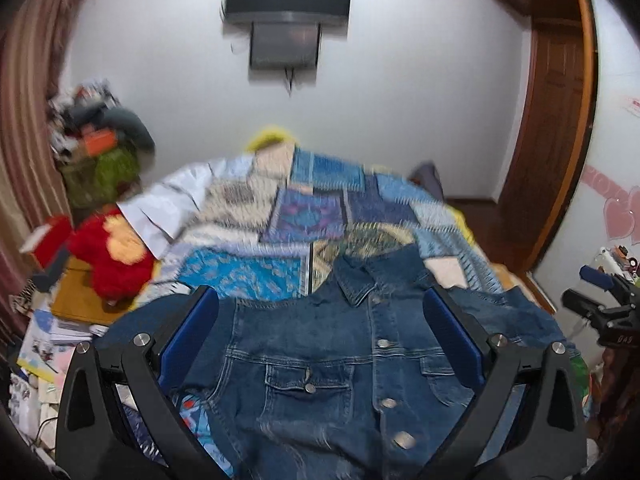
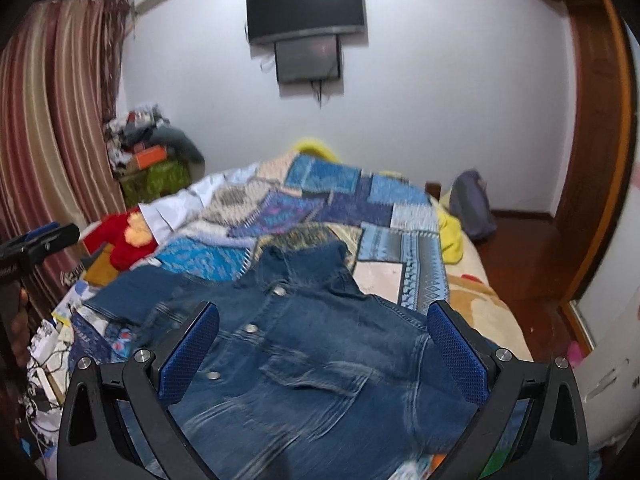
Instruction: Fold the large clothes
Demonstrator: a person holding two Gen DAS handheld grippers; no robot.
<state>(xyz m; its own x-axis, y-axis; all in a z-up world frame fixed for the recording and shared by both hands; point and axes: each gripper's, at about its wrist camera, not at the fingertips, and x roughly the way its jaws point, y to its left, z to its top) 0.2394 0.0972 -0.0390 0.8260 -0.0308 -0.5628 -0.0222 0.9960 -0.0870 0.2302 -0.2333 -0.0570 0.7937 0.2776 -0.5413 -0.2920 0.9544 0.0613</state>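
A blue denim jacket lies face up on the patchwork bedspread, collar toward the far wall, buttons down the front. It also shows in the right wrist view, with one sleeve spread to the left. My left gripper is open and empty, hovering over the jacket's chest. My right gripper is open and empty above the jacket's right side. The right gripper shows at the right edge of the left wrist view; the left gripper shows at the left edge of the right wrist view.
The patchwork bedspread covers the bed. A red plush toy and stacked papers lie at the left. A cluttered pile stands by the striped curtain. A wooden door frame and floor are at the right. A TV hangs on the far wall.
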